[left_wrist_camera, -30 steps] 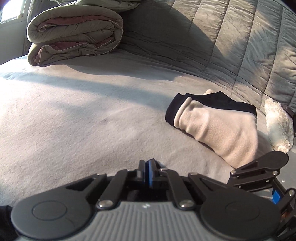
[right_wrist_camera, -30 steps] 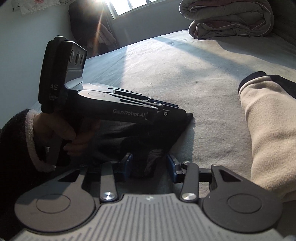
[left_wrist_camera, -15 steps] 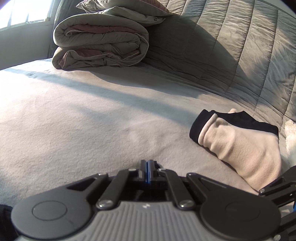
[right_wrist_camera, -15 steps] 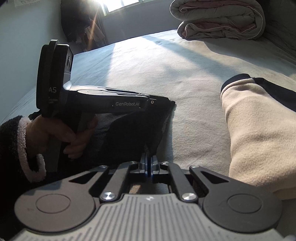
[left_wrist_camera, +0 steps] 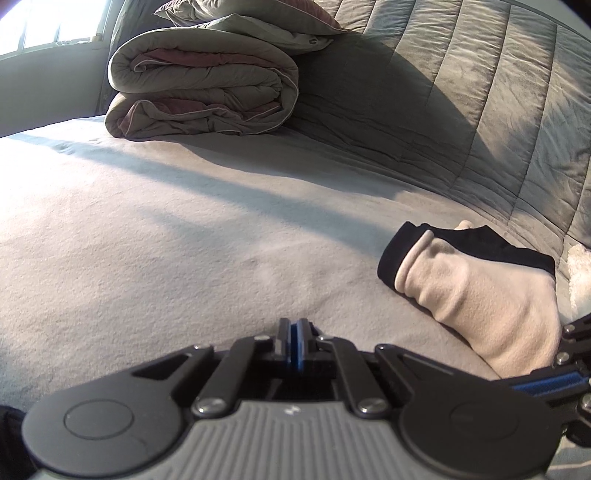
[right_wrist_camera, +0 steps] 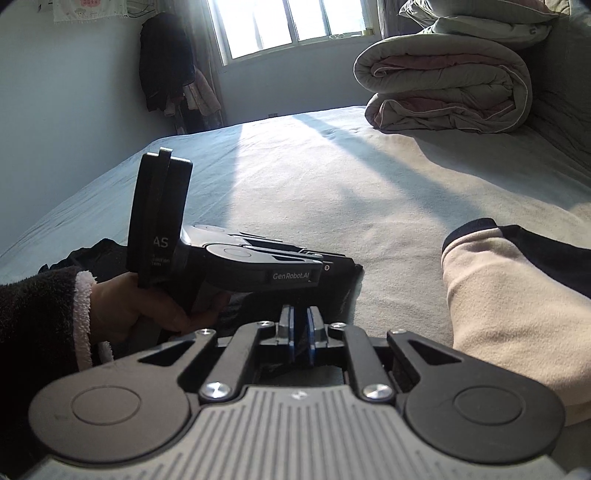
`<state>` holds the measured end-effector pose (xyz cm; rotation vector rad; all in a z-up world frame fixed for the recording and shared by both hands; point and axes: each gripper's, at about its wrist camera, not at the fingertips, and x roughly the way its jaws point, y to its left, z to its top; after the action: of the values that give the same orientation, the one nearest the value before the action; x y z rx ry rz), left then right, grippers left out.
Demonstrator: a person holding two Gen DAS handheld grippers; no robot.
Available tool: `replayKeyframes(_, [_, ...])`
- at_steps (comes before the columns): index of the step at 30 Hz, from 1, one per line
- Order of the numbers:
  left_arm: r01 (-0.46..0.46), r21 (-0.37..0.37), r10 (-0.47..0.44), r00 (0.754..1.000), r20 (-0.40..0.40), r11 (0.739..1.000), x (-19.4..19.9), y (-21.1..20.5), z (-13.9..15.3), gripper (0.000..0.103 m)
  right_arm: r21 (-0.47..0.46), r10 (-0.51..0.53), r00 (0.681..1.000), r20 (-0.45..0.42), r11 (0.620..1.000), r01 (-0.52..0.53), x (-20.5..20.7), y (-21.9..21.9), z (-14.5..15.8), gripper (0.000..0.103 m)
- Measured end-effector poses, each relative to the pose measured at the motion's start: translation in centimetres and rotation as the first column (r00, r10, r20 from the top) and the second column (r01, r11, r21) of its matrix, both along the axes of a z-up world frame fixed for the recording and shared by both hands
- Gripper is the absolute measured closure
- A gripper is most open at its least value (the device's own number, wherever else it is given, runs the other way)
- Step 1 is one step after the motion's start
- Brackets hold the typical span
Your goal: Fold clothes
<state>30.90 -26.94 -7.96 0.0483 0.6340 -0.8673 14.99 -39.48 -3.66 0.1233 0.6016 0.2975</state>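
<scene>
Since the earlier frames my right gripper (right_wrist_camera: pixel 300 334) has gone from spread wide to nearly closed, and the left view has swung so that the rolled duvet (left_wrist_camera: pixel 201 79) now sits nearer the top centre instead of the upper left corner.

Left wrist view: my left gripper (left_wrist_camera: pixel 294 341) at bottom centre has its blue pads pressed flat together; whether cloth is caught between them I cannot tell from this view. The beige fleece garment with dark trim (left_wrist_camera: pixel 476 291) lies at the right of the frame on the grey bedsheet (left_wrist_camera: pixel 166 251), well apart from the fingertips. The quilted grey headboard cover (left_wrist_camera: pixel 461 92) fills the upper right.

Right wrist view: my right gripper's pads stand a narrow slit apart at bottom centre, with dark cloth just ahead of and under them; whether they pinch it I cannot tell. The dark garment (right_wrist_camera: pixel 343 291) lies at centre left on the sheet, its edge showing beneath the body of the left gripper, which my left hand (right_wrist_camera: pixel 147 306) holds by the handle at the left of the frame. The beige garment occupies the right edge, near but not touching the dark one. A window (right_wrist_camera: pixel 291 22) lights the top centre.
</scene>
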Motion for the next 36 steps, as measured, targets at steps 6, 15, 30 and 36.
replayKeyframes(6, [-0.006, -0.044, 0.004, 0.999, -0.046, 0.999, 0.6, 0.6, -0.2, 0.099, 0.0, 0.023, 0.998, -0.062, 1.0, -0.023, 1.4, 0.4, -1.9, 0.09])
replayKeyframes(15, [-0.12, -0.101, 0.113, 0.99, -0.079, 0.988, -0.5, 5.0, 2.5, 0.053, -0.037, 0.003, 0.995, -0.099, 0.999, -0.007, 2.2, 0.5, -3.4, 0.089])
replayKeyframes(30, [-0.381, -0.036, 0.377, 0.923, -0.08, 0.924, -1.1, 17.5, 1.2, 0.085, 0.048, 0.006, 1.0, 0.021, 0.999, -0.007, 2.1, 1.0, -2.0, 0.088])
replayKeyframes(36, [-0.46, -0.037, 0.456, 0.886, -0.084, 0.887, 1.4, 18.5, 0.0, 0.096, 0.04, 0.009, 1.0, -0.008, 0.999, -0.009, 3.2, 2.3, -3.4, 0.087])
